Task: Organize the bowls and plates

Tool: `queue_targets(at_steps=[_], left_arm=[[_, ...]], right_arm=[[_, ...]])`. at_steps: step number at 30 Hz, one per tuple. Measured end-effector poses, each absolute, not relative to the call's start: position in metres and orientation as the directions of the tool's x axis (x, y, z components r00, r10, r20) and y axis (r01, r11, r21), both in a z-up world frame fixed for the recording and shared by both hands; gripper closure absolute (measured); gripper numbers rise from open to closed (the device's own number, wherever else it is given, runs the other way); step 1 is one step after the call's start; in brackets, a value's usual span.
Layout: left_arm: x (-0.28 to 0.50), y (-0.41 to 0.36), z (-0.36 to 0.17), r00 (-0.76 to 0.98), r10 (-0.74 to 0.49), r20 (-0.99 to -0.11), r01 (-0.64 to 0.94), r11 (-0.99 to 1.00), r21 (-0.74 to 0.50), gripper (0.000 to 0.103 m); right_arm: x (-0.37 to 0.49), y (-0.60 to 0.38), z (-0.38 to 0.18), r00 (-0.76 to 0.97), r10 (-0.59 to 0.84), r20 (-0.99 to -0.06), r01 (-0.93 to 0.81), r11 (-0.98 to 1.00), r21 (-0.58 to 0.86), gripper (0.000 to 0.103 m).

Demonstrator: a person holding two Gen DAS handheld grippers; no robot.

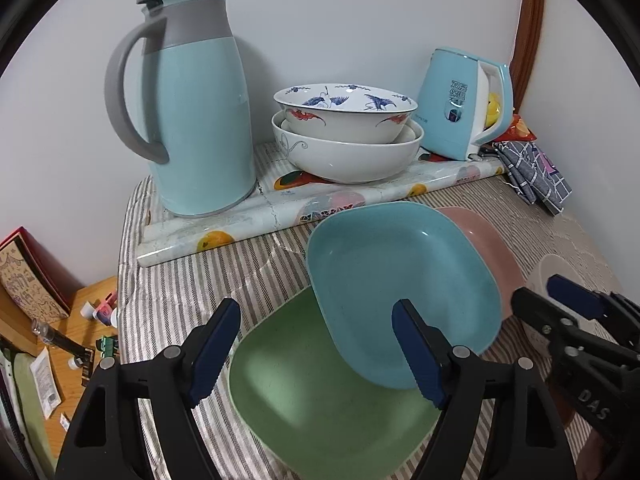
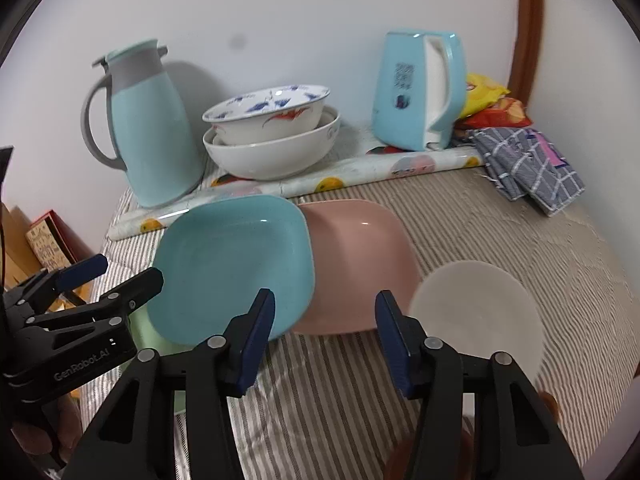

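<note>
Where the left wrist view shows a green plate (image 1: 320, 392) under the spread left tool (image 1: 316, 352), the right wrist view barely does. Blue plate (image 2: 232, 264) overlaps green and leans on the pink plate (image 2: 360, 264); white bowl (image 2: 476, 312) at 3 o'clock. Right tool (image 2: 324, 340) spread, pinching nothing, over bare striped cloth (image 2: 320, 400). Nested bowls (image 1: 346, 136) at 12 o'clock, by the wall.
</note>
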State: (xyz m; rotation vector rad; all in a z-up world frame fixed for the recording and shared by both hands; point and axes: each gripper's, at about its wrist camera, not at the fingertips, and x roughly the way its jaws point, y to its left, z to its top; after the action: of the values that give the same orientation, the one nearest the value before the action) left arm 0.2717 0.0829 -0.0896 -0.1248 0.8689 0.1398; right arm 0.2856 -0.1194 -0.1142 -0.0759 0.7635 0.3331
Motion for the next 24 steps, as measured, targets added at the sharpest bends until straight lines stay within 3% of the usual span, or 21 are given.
queue_targets(at_steps=[11,13,20,24], left_arm=[[0.299,0.08,-0.108,0.606,0.035,-0.794,-0.155,0.985,-0.075,0.031],[0.302,0.079,-0.113,0.596,0.019,-0.802,-0.147,0.985,-0.086,0.041],[0.307,0.082,-0.122,0.574,0.015,-0.819,-0.166,0.981,-0.099,0.058],[0.31,0.081,-0.125,0.568,0.009,-0.823,-0.16,0.982,-0.1,0.078]], right_arm=[[0.318,-0.109,-0.133,0.642,0.236,-0.73,-0.302,0.952,0.042,0.058],[0.323,-0.108,-0.137,0.628,0.234,-0.742,-0.3,0.953,0.046,0.061],[0.329,-0.103,-0.148,0.603,0.244,-0.76,-0.322,0.945,0.048,0.074],[0.329,-0.101,-0.148,0.602,0.253,-0.757,-0.329,0.943,0.053,0.084]])
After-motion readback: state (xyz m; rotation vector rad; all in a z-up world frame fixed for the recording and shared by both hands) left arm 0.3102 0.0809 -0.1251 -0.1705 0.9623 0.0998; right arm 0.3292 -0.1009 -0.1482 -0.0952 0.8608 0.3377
